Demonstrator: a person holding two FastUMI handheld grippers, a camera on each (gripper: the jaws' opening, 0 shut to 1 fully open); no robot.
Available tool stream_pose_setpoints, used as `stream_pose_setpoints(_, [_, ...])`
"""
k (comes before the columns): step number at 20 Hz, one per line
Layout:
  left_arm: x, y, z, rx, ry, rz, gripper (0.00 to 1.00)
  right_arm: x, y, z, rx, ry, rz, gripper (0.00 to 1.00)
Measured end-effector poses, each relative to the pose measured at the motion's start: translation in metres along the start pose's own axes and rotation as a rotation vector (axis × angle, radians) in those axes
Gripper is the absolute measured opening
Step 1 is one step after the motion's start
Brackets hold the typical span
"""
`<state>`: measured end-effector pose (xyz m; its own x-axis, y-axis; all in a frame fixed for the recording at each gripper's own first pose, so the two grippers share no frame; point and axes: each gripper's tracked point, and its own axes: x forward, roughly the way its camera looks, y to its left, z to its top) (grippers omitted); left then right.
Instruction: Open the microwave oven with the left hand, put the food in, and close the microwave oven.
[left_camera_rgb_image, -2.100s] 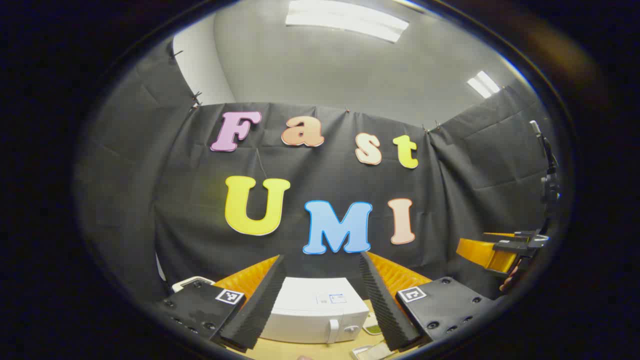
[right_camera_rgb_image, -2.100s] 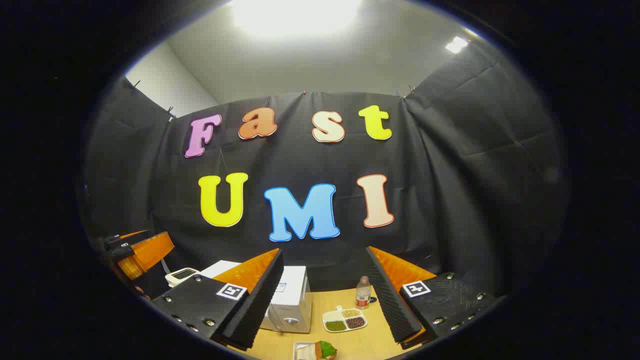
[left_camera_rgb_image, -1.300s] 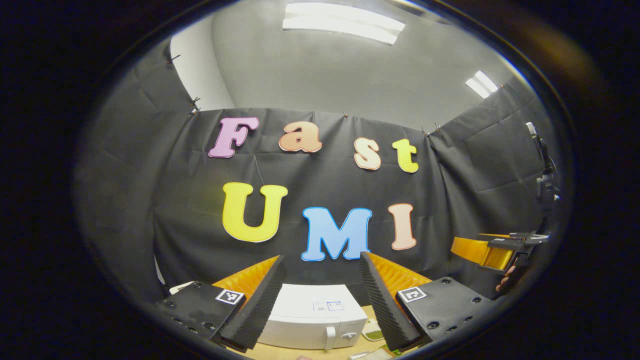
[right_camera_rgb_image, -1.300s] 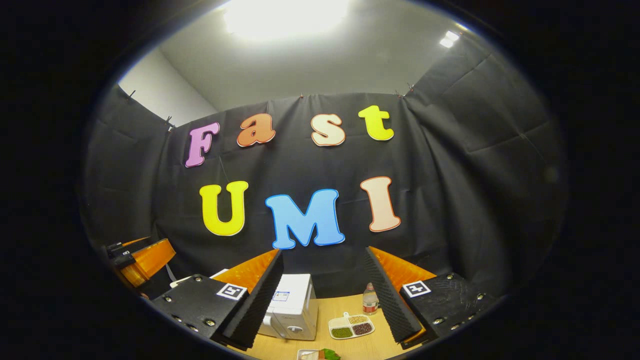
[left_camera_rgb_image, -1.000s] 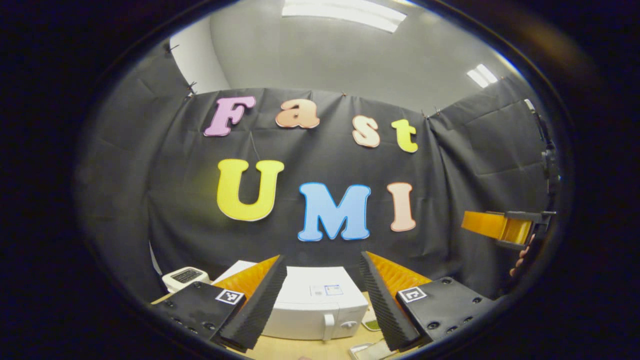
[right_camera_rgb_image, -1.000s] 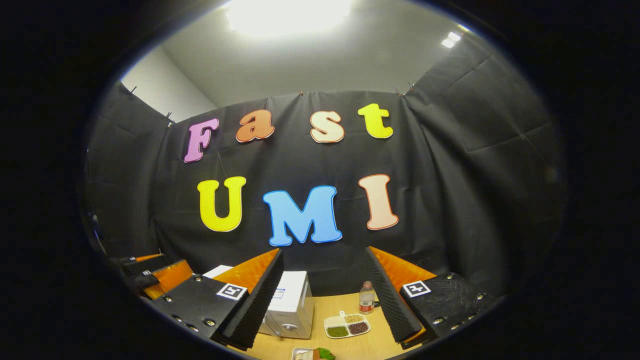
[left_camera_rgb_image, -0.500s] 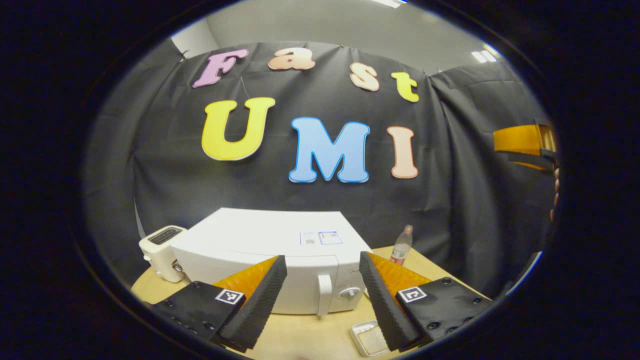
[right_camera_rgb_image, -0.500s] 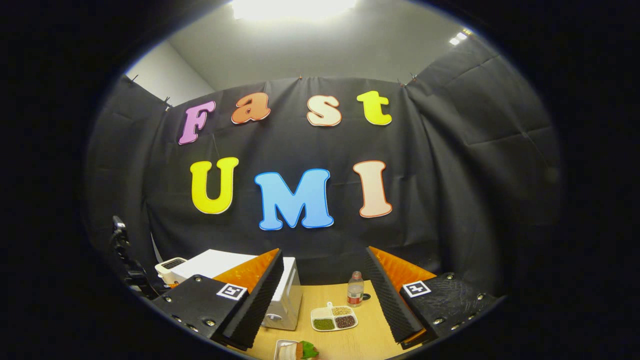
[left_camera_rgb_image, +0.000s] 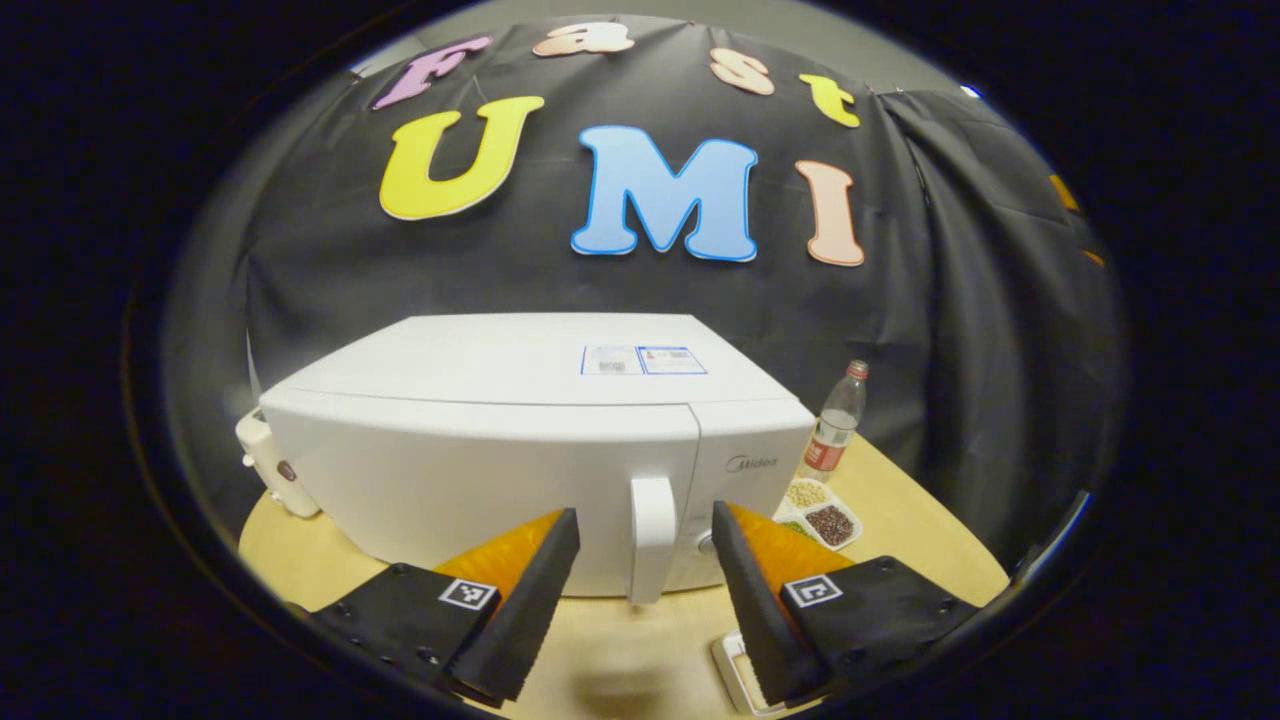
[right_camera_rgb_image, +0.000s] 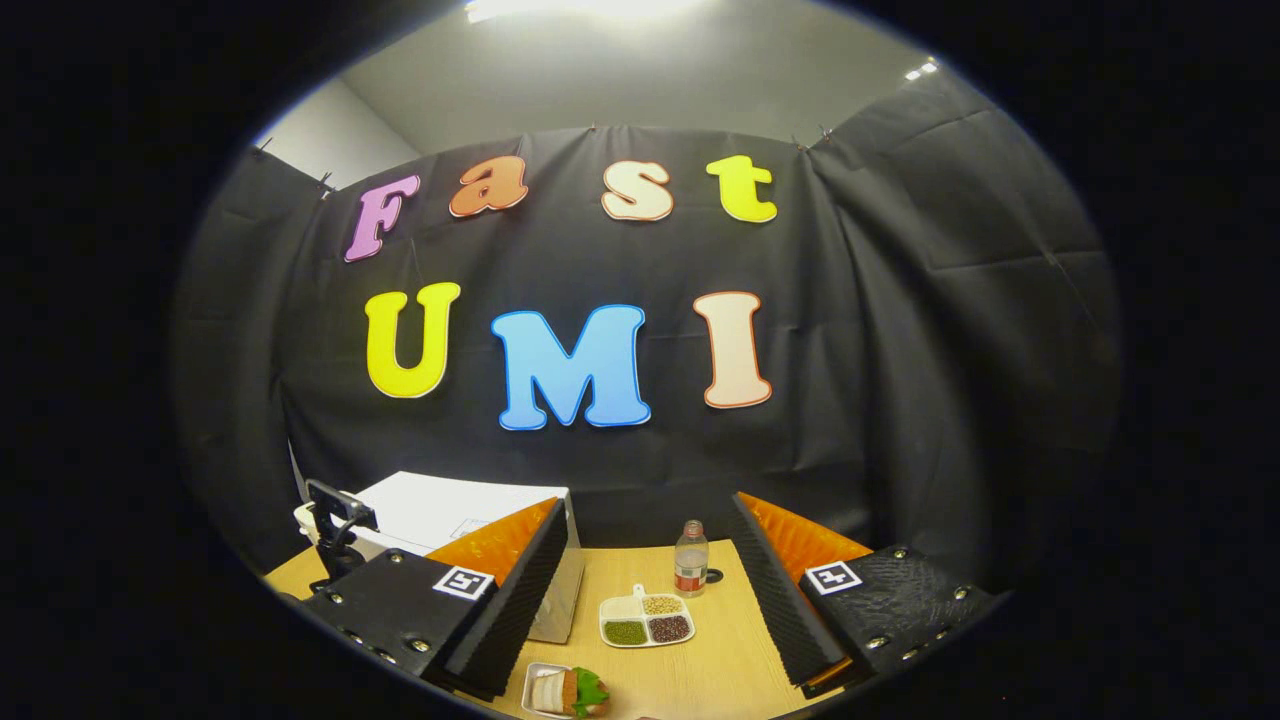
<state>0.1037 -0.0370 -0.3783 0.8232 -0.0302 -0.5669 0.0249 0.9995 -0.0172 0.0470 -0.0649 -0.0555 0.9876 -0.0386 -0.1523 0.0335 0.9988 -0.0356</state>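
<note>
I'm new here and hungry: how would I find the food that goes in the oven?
Start at the white microwave on the wooden table. In front of its right corner lies a small white tray with a sandwich, green leaf poking out. Unlike the divided dish of beans behind it, it has one compartment.

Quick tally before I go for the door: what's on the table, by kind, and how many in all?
Appliances: 2, the microwave and a toaster behind its left end.
Food dishes: 2, a sandwich tray and a divided dish of beans.
Bottles: 1, the bottle.
Total: 5.
</note>
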Motion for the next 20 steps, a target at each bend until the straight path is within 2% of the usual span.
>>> stream_pose_setpoints(2, [0.010,-0.001,-0.012,0.007,0.028,-0.005,0.79,0.002,-0.004,-0.001,0.005,0.005,-0.009,0.97])
stream_pose_setpoints(3, [0.013,-0.005,-0.017,-0.006,0.037,-0.031,0.59,0.002,-0.006,-0.003,0.006,0.008,-0.011,0.97])
stream_pose_setpoints(4, [0.013,-0.001,-0.016,-0.007,0.030,-0.024,0.38,0.002,-0.006,-0.003,0.007,0.010,-0.013,0.97])
stream_pose_setpoints(7, [0.010,-0.004,-0.014,0.028,0.022,-0.013,0.31,0.001,-0.004,-0.006,0.005,0.014,-0.014,0.97])
stream_pose_setpoints(9, [0.010,-0.005,-0.015,0.053,0.020,-0.015,0.19,-0.001,0.001,-0.010,0.009,0.024,-0.004,0.97])
stream_pose_setpoints(12, [0.006,-0.005,-0.014,0.044,0.035,-0.027,0.06,-0.004,0.008,-0.009,0.005,0.026,0.008,0.97])
stream_pose_setpoints(15, [0.006,-0.005,-0.015,0.041,0.048,-0.034,0.06,-0.008,0.010,-0.008,-0.003,0.022,0.010,0.97])
stream_pose_setpoints(20, [-0.060,0.003,-0.039,0.111,0.040,-0.034,0.06,-0.012,0.018,-0.009,0.022,0.025,0.017,0.97])
